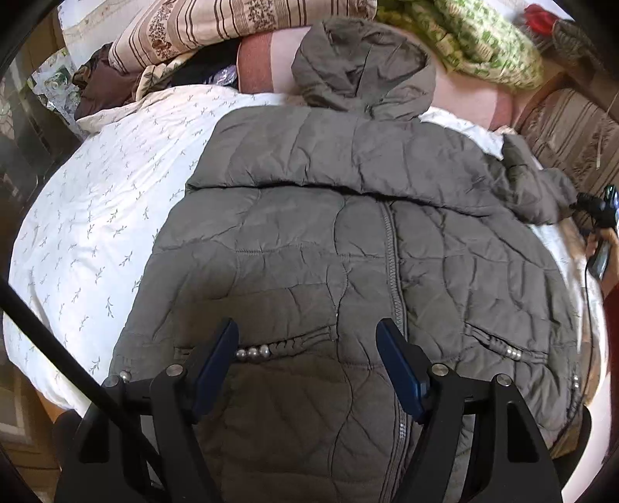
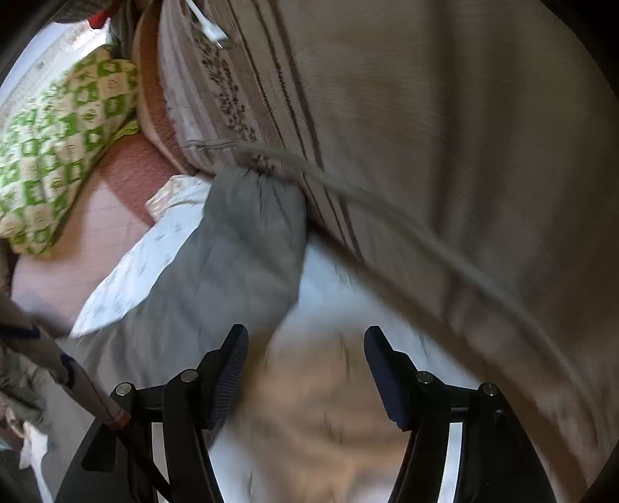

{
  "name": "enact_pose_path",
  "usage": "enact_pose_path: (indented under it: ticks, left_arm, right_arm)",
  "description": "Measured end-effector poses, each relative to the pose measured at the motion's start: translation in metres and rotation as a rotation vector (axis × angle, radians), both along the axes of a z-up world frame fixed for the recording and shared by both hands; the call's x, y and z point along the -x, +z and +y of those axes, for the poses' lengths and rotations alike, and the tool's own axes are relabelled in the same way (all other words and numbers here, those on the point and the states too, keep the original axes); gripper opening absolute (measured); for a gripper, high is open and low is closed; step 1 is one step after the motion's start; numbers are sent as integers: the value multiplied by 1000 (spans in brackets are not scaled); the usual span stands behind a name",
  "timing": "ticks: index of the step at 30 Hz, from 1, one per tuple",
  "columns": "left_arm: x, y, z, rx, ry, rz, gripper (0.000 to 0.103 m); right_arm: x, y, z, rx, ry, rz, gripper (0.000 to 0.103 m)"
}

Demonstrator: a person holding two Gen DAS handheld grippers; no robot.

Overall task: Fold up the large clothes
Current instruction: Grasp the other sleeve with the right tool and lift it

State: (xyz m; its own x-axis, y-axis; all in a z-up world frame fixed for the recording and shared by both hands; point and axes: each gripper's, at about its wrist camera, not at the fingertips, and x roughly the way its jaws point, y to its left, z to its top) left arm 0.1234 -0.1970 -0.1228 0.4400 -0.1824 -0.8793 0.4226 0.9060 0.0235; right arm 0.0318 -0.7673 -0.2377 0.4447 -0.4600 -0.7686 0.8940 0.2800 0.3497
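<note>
A grey quilted hooded jacket (image 1: 329, 240) lies front up on a white patterned duvet (image 1: 96, 216), its hood (image 1: 359, 65) toward the pillows and its zipper (image 1: 392, 263) shut. One sleeve is folded across the chest. My left gripper (image 1: 307, 340) is open and empty above the jacket's lower front. The other sleeve (image 2: 232, 247) lies out to the right side of the bed. My right gripper (image 2: 305, 348) is open and empty just short of that sleeve. The right wrist view is blurred. The right gripper also shows in the left wrist view (image 1: 599, 220), at the far right edge.
Striped pillows (image 1: 216, 27) and a green checked pillow (image 1: 483, 42) are piled at the head of the bed. A pink sheet (image 2: 96, 216) lies under the duvet. A striped beige fabric surface (image 2: 425, 135) rises along the right side, with a cord (image 2: 425, 240) across it.
</note>
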Motion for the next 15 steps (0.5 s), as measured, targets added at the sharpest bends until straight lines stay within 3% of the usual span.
enact_pose_path:
  ticks: [5, 6, 7, 11, 15]
  left_arm:
    - [-2, -9, -15, -42, -16, 16, 73]
    - [-1, -10, -18, -48, -20, 15, 73]
    - [-1, -10, -19, -51, -24, 12, 73]
    - [1, -5, -16, -41, -28, -9, 73]
    - [2, 0, 0, -1, -16, -4, 73]
  right_arm:
    - [-22, -8, -22, 15, -2, 15, 69]
    - [-26, -7, -23, 6, 8, 6, 59]
    - [-29, -5, -24, -18, 33, -23, 26]
    - [-17, 30, -12, 28, 42, -45, 12]
    - [8, 74, 8, 175, -13, 56, 9]
